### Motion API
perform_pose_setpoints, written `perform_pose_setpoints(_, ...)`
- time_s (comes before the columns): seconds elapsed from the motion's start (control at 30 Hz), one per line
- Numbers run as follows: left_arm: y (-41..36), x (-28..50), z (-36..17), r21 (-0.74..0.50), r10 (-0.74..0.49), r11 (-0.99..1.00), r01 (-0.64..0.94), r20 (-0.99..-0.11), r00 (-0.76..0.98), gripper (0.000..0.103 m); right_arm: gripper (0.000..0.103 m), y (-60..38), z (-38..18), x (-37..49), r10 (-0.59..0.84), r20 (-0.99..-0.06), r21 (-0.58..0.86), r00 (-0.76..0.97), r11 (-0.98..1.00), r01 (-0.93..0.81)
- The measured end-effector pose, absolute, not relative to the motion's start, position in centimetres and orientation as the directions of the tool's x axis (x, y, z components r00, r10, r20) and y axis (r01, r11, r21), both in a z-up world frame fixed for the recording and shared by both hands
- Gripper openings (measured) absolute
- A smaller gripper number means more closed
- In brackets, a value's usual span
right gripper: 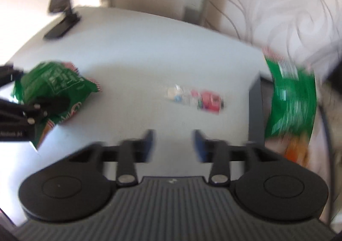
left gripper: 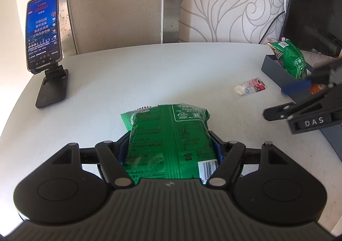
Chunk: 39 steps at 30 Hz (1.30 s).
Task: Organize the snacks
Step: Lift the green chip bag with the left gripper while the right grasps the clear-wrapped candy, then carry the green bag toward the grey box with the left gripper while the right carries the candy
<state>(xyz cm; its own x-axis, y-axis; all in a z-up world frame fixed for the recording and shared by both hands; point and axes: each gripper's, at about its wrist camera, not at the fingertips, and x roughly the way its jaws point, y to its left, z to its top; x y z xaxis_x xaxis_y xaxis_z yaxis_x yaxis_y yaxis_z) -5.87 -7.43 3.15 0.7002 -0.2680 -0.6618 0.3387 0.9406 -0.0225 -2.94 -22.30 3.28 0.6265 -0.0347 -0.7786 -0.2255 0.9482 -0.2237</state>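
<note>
Using the table [left gripper: 149,74] as my reference: the phone on its stand [left gripper: 46,48] sits at the far left corner. The box [left gripper: 275,67] is along the right edge with a snack bag [left gripper: 291,59] standing in it. A small candy packet [left gripper: 251,87] lies just left of the box. Another snack bag [left gripper: 171,140] is between my left fingers, near the front edge.

This looks like a room in a home: swirl-patterned wallpaper [left gripper: 230,1] covers the wall behind a rounded white table [left gripper: 149,74]. A phone [left gripper: 43,30] sits lit on a small black stand [left gripper: 52,89], and the edge of a dark monitor [left gripper: 314,5] with cables rises at the right. Snack packets [left gripper: 289,59] lie about the tabletop.
</note>
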Motion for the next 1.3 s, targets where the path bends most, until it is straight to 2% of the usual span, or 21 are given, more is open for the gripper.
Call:
perform_pose_setpoints(0.07,-7.3,-5.9,3.2,-0.032,-0.265,0.944,0.328,-0.665,0.698,0.076,0.078,-21.2,3.5,-1.6,-0.060,-0.751,-0.348,0.658,0.882,-0.318)
perform_pose_setpoints(0.2,-7.4,-5.9,3.2,-0.021,-0.248,0.948,0.317,-0.672,0.698,0.076,0.077,-20.8,2.9,1.9,-0.039,-0.764,-0.427,0.644,0.779,-0.459)
perform_pose_setpoints(0.3,-7.5,-5.9,3.3,-0.013,-0.234,0.952,0.307,-0.678,0.697,0.076,0.076,-21.9,2.0,4.2,-0.049,-0.786,-0.432,0.616,0.757,-0.491)
perform_pose_setpoints(0.37,-7.5,-6.1,3.4,-0.007,-0.224,0.954,0.299,-0.679,0.699,0.076,0.074,-23.3,2.2,5.2,0.001,-0.803,-0.370,0.595,0.783,-0.501)
perform_pose_setpoints(0.43,-7.4,-6.2,3.3,-0.005,-0.217,0.957,0.291,-0.679,0.701,0.076,0.058,-25.0,2.4,6.4,0.088,-0.845,-0.226,0.528,0.836,-0.500)
perform_pose_setpoints(0.47,-7.3,-6.2,3.3,-0.005,-0.215,0.958,0.288,-0.679,0.702,0.076,0.045,-25.6,2.5,6.8,0.117,-0.855,-0.173,0.506,0.854,-0.490)
perform_pose_setpoints(0.57,-7.4,-6.2,3.2,-0.001,-0.206,0.960,0.279,-0.680,0.704,0.078,0.031,-25.7,2.5,6.8,0.127,-0.862,-0.137,0.490,0.874,-0.467)
perform_pose_setpoints(0.8,-8.2,-6.0,2.7,0.030,-0.179,0.962,0.273,-0.685,0.707,0.083,0.029,-24.8,2.0,1.1,0.104,-0.839,-0.088,0.534,0.942,-0.323)
perform_pose_setpoints(0.93,-8.6,-5.7,2.0,0.042,-0.178,0.958,0.283,-0.688,0.703,0.086,0.033,-23.4,1.7,-1.7,0.036,-0.807,-0.176,0.590,0.938,-0.298)
perform_pose_setpoints(1.2,-8.1,-5.7,2.4,0.005,-0.219,0.953,0.303,-0.678,0.702,0.074,0.022,-23.7,2.0,-4.8,0.061,-0.804,-0.100,0.591,0.967,-0.236)
perform_pose_setpoints(1.3,-8.3,-6.1,2.8,0.012,-0.226,0.948,0.317,-0.674,0.703,0.072,0.022,-23.8,2.4,-6.2,0.090,-0.794,-0.042,0.601,0.978,-0.202)
